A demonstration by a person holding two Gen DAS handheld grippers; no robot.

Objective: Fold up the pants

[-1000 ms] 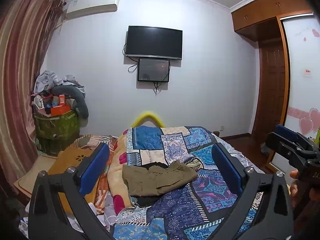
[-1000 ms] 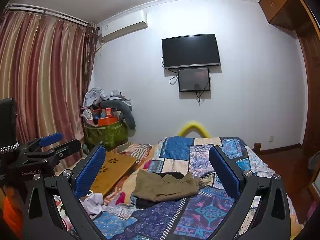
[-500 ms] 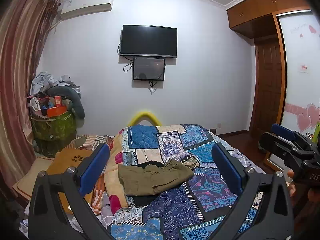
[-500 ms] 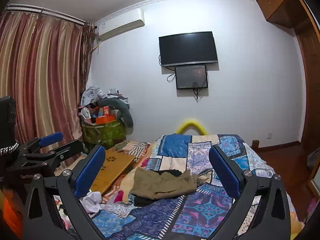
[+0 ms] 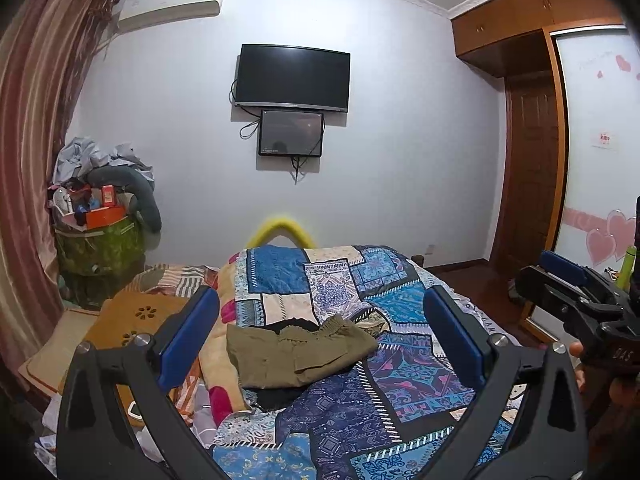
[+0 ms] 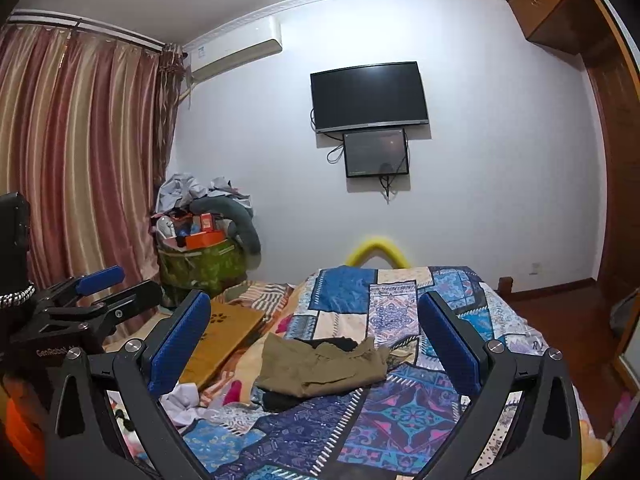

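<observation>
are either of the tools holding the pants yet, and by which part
Nothing is held. The left tool and right tool are both open, short of the olive pants lying on the bed.

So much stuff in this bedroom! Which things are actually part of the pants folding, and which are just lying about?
Part of the job:
- olive pants, lying rumpled on the patchwork quilt
- left gripper, open
- right gripper, open

Just lying about:
- dark garment under the pants
- wooden lap desk
- heaped green basket
- wall TV

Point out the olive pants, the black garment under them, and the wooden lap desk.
olive pants (image 5: 298,354), left wrist view, middle of fabric.
black garment (image 6: 280,399), right wrist view, exposed near edge.
wooden lap desk (image 6: 224,330), right wrist view, top panel.
</observation>
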